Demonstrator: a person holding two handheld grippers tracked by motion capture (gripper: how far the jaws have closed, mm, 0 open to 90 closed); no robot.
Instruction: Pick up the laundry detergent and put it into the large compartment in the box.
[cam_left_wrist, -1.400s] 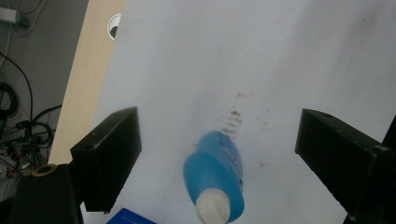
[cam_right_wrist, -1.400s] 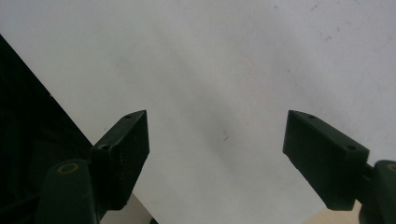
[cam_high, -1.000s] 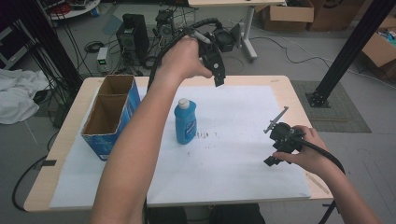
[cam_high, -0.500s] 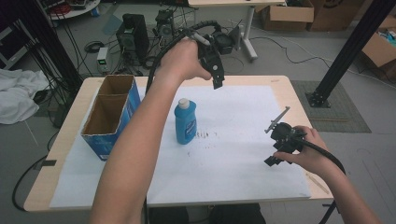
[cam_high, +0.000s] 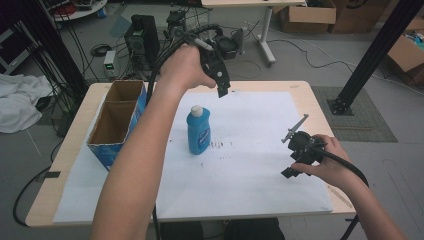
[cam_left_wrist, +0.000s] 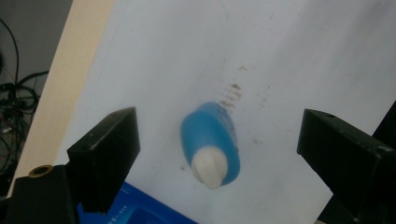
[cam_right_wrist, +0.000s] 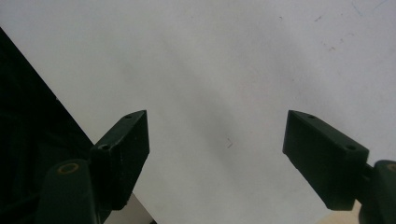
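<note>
A blue bottle (cam_high: 198, 131) with a white cap stands upright on the white paper, left of the table's middle. My left gripper (cam_high: 222, 90) hangs high above and behind it, pointing down. In the left gripper view the bottle (cam_left_wrist: 211, 149) shows from above, far below the gripper (cam_left_wrist: 217, 123). Its jaws have just been opening and stand wide with nothing held between them. My right gripper (cam_high: 296, 162) rests low over the paper at the right, in a hand. In the right gripper view the gripper (cam_right_wrist: 217, 126) is open over bare paper.
An open cardboard box (cam_high: 117, 122) with blue sides stands at the table's left, close to the bottle. White paper (cam_high: 250, 175) covers most of the wooden table (cam_high: 305, 87). Small brown smudges (cam_high: 218, 145) mark the paper beside the bottle. A black post (cam_high: 365, 65) rises beyond the right edge.
My left gripper has drifted a little to the left above the bottle. The right hand and the bottle have stayed where they were.
</note>
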